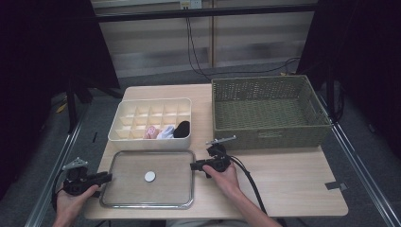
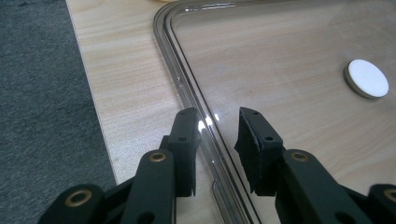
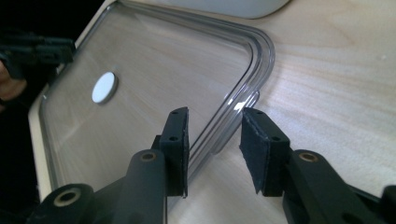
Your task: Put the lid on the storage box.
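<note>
You had a clear, see-through lid (image 1: 147, 178) with a white round knob (image 1: 149, 176) on a pale wood-grain table (image 1: 293, 184). Your fingers (image 2: 184, 140) were black with brass-coloured rivets. The divided box (image 1: 151, 118) was cream, holding pink, white and black socks (image 1: 168, 130); the woven basket (image 1: 268, 112) was olive green.

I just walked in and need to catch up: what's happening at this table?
A person holds a gripper in each hand at opposite short edges of a clear lid lying flat on the table. The left gripper and right gripper each straddle its rim with jaws open, not yet pressing. Behind it stands a cream divider box with rolled socks, beside a green basket.
</note>
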Demonstrator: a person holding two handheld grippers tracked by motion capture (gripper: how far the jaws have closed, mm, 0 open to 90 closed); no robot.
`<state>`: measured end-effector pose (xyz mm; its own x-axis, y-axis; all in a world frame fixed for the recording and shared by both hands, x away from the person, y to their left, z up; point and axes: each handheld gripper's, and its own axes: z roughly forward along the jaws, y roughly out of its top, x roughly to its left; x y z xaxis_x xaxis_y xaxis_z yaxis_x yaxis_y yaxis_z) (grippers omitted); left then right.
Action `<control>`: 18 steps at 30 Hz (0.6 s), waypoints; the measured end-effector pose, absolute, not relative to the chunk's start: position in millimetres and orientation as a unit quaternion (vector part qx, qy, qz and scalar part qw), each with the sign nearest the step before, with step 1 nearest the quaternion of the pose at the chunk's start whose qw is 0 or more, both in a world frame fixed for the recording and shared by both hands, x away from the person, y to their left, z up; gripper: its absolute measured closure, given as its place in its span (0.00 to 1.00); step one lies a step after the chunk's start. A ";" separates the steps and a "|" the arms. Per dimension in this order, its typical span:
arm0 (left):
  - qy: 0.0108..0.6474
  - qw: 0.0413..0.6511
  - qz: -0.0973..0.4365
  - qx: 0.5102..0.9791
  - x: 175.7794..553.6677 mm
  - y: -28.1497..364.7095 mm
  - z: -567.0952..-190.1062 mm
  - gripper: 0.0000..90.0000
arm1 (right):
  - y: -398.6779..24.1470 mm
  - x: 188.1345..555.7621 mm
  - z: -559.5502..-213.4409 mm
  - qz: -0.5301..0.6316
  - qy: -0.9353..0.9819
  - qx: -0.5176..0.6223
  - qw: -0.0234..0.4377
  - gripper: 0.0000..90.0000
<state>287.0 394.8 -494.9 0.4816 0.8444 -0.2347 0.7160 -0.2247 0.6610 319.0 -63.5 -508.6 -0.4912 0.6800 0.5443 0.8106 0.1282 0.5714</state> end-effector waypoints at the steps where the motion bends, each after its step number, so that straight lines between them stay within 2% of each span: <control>1: 0.500 0.367 0.088 0.780 287.2 394.6 -494.6 0.75 | -63.8 319.0 -508.9 -0.434 -0.741 -0.505 0.081 0.70; 18: 0.500 0.364 0.084 0.782 287.6 395.1 -493.9 0.76 | -69.8 309.7 -519.7 -0.463 -0.641 -0.594 0.147 0.74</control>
